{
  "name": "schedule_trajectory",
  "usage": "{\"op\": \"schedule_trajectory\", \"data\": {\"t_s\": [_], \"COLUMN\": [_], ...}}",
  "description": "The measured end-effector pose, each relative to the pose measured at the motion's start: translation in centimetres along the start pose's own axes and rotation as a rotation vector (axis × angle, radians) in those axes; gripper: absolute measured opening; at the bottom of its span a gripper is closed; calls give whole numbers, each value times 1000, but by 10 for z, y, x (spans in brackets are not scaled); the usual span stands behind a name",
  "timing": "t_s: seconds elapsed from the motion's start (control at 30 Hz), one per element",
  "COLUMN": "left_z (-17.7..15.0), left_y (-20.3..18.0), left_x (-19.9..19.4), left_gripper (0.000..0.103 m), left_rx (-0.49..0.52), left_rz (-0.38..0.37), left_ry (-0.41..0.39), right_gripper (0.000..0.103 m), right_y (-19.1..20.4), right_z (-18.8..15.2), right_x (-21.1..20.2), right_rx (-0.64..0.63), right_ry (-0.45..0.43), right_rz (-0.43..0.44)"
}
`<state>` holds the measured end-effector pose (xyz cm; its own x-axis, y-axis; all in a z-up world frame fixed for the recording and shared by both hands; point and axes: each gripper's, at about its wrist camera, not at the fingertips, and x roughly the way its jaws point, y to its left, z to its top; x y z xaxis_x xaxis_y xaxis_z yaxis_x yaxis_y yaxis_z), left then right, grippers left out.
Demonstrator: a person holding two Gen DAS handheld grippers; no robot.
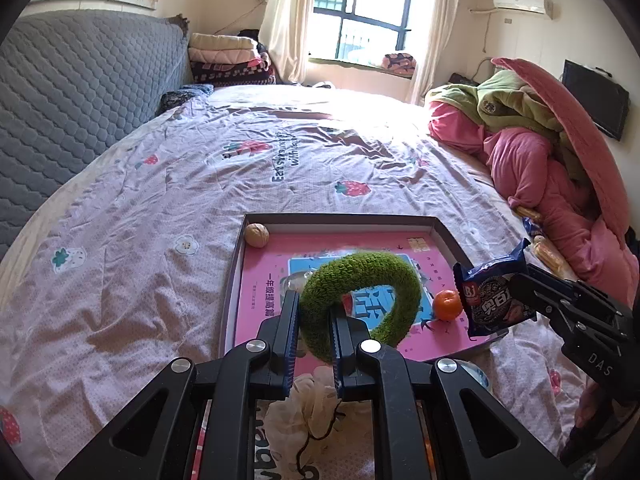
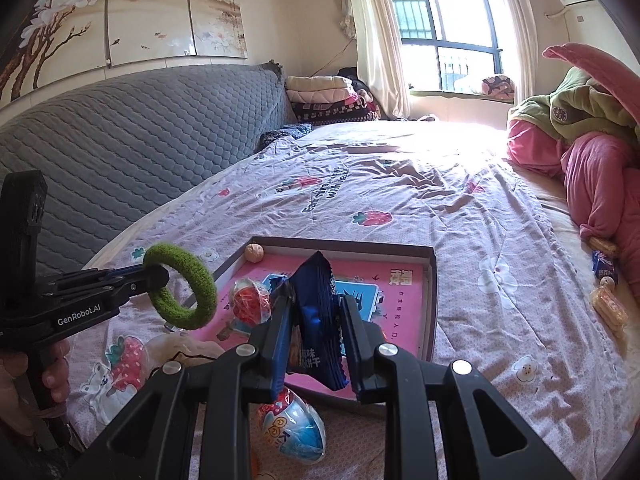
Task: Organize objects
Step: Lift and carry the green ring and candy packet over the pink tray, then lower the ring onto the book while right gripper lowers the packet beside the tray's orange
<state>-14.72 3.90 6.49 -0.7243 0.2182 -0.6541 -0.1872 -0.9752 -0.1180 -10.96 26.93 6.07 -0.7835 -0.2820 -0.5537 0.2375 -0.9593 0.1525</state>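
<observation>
Our left gripper [image 1: 314,320] was clamped on the green ring [image 1: 360,300] above the tray [image 1: 448,232]; our right gripper [image 2: 316,328] pinched the blue snack packet [image 2: 316,308] over that tray.

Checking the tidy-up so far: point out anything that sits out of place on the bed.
Several snack packets lie loose on the sheet by the pink quilt, far from the box lid tray that holds the walnut. A blue egg-shaped toy also lies outside the tray's near edge.
</observation>
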Motion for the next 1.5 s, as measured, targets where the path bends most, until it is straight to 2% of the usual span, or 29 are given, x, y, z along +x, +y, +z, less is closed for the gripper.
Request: {"op": "schedule_trajectory", "data": {"t_s": [1.5], "left_z": [-10], "left_y": [20], "left_x": [49], "left_gripper": [14], "left_rx": [-38], "left_rz": [27], "left_ry": [74], "right_gripper": [24], "right_y": [-24], "right_z": [-21], "right_x": [36], "right_rx": [30], "right_ry": [83], "right_rz": [-49]}}
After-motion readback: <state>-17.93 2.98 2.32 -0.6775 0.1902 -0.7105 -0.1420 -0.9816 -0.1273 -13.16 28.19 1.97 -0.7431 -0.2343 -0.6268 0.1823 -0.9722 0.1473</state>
